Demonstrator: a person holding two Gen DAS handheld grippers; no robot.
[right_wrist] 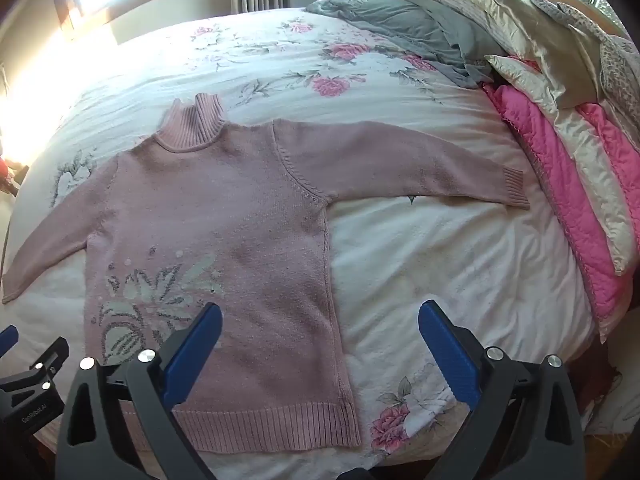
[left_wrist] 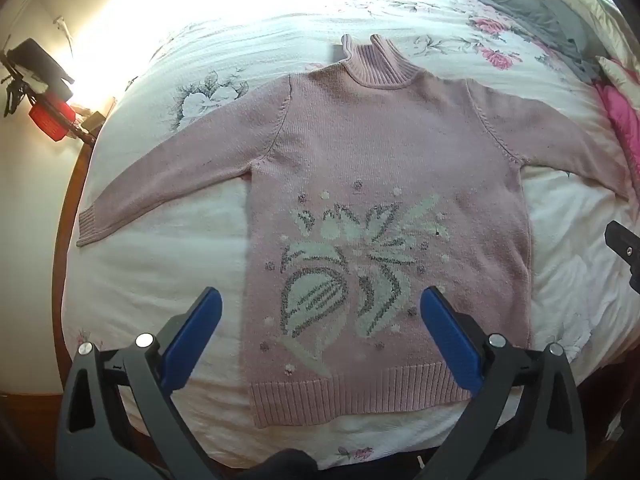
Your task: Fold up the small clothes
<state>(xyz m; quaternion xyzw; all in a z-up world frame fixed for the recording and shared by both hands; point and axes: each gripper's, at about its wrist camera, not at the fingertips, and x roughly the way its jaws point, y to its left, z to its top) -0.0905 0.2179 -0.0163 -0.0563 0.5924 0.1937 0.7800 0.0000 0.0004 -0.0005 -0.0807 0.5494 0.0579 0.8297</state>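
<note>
A small pink turtleneck sweater (left_wrist: 380, 152) (right_wrist: 224, 216) with a white and grey knitted flower on its front lies flat on the bed, face up, both sleeves spread out to the sides. Its ribbed hem (left_wrist: 352, 396) faces me. My left gripper (left_wrist: 320, 304) hovers open above the lower front of the sweater, holding nothing. Over the sweater's right side seam near the hem my right gripper (right_wrist: 320, 316) stands open and empty. The right sleeve's cuff (right_wrist: 514, 188) reaches toward the pillows.
The bed has a white duvet (right_wrist: 440, 264) with pink roses. A grey blanket (right_wrist: 412, 36) and a pile of cream and pink pillows (right_wrist: 560, 140) sit at the right. A red and black object (left_wrist: 48, 120) stands beside the bed's left edge. Bright window light falls at the left.
</note>
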